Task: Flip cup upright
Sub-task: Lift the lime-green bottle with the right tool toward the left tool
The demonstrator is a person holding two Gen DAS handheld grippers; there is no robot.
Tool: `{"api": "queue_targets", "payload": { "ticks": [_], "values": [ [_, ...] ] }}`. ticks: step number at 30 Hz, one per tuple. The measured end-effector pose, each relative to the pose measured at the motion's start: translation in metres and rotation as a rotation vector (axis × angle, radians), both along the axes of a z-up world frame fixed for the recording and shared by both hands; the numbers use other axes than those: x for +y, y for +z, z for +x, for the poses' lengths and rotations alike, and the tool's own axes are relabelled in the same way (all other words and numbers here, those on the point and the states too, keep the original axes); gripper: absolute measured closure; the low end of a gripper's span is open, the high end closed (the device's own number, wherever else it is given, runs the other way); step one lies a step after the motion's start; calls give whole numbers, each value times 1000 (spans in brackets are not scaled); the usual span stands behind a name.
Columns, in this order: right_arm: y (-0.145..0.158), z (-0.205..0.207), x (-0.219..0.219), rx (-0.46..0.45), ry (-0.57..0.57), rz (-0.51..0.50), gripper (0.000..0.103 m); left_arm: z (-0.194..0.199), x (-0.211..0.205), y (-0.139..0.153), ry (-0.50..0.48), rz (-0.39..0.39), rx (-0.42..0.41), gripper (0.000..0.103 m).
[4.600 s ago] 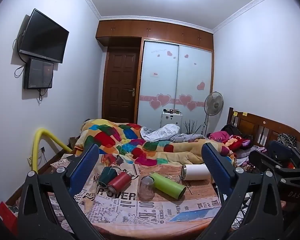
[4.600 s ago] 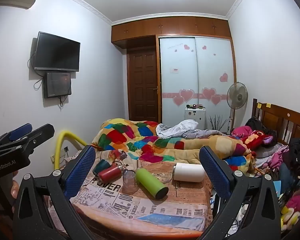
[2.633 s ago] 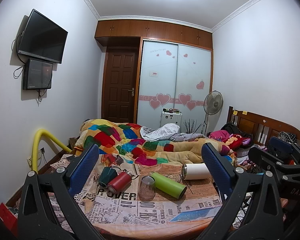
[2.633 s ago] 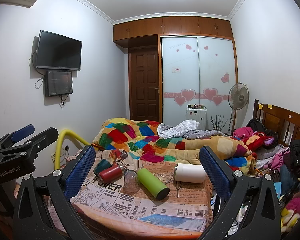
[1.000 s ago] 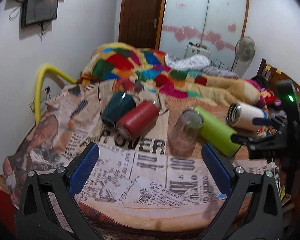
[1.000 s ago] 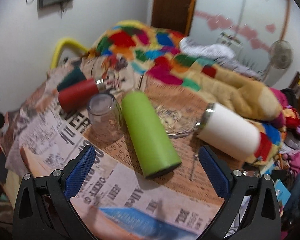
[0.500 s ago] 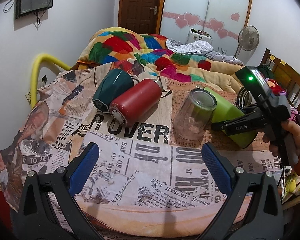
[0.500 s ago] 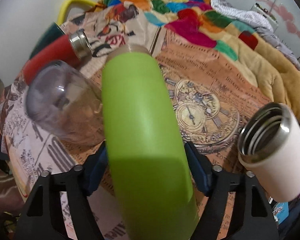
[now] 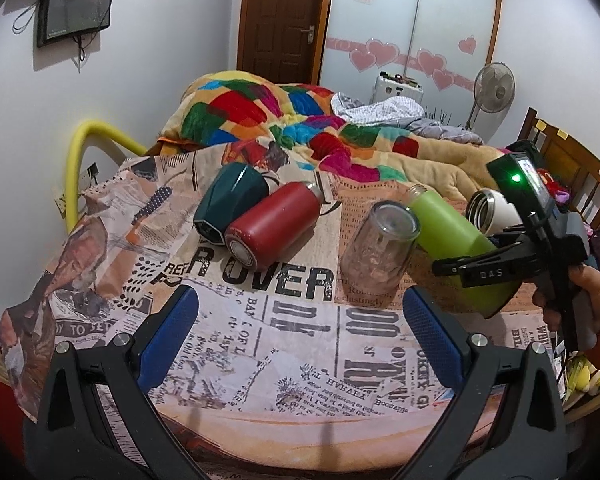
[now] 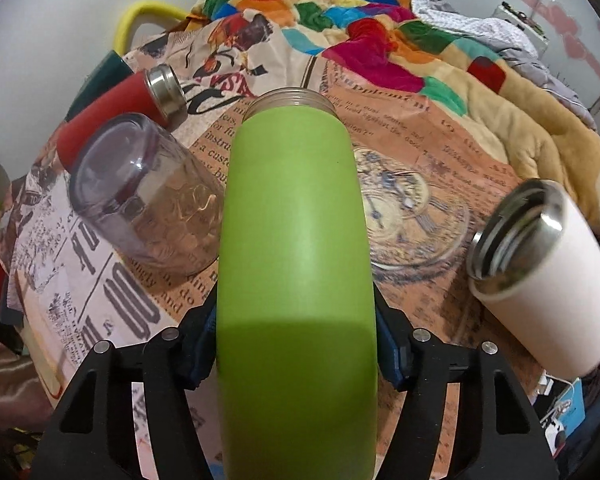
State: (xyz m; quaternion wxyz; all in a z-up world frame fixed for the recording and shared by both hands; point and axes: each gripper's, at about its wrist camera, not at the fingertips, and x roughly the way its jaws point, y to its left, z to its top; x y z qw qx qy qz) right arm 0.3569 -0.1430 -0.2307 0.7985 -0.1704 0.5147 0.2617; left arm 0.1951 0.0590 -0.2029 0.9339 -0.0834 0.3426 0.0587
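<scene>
Green cup (image 10: pixel 296 264) lies on its side on the newspaper-print cloth (image 9: pixel 300 344), threaded mouth pointing away from me toward the quilt (image 9: pixel 284 116). My right gripper (image 10: pixel 296 340) clamps it near the base end, one blue pad pressed against each flank; in the left wrist view the same gripper (image 9: pixel 500 268) appears from the side, its fingers across the cup's lower half (image 9: pixel 456 240), my right hand (image 9: pixel 580 304) on the handle.

Just left of the green cup, a clear glass (image 10: pixel 148 200) rests tilted, its base up and its rim on the cloth, close beside the cup's side; whether they touch I cannot tell. Beyond it, a red bottle (image 9: pixel 272 224) lies on its side with its steel neck pointing away, and a dark teal mug (image 9: pixel 228 200) lies against its left flank. To the right of the green cup, apart from it, a white tumbler (image 10: pixel 548 284) lies with its steel-rimmed mouth facing the cup.

My left gripper (image 9: pixel 300 340) hangs over the near edge of the cloth, fingers spread wide, holding nothing.
</scene>
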Motion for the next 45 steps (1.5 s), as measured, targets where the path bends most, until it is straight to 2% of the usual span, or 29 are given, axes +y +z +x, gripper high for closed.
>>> {"api": "queue_targets", "payload": {
  "ticks": [6, 12, 18, 23, 27, 35, 41, 45],
  "values": [
    [48, -19, -7, -97, -4, 40, 41, -13, 0, 18, 3, 6, -38, 0],
    [106, -51, 1, -224, 51, 95, 41, -28, 2, 35, 14, 9, -77, 0],
    [124, -82, 23, -263, 147, 141, 41, -41, 11, 45, 38, 11, -100, 0],
    [99, -95, 45, -219, 232, 144, 41, -50, 24, 44, 65, 11, -98, 0],
    [51, -94, 74, -137, 282, 101, 41, -51, 33, 36, 83, 12, -76, 0],
    [-28, -77, 93, 3, 295, 16, 41, -47, 45, 8, 106, -11, -2, 0],
    [-52, -67, 99, 25, 281, -43, 41, -42, 46, -13, 105, -34, 49, 0],
    [-51, -76, 98, 20, 289, -48, 41, -38, 44, -21, 100, -53, 77, 0]
  ]
}}
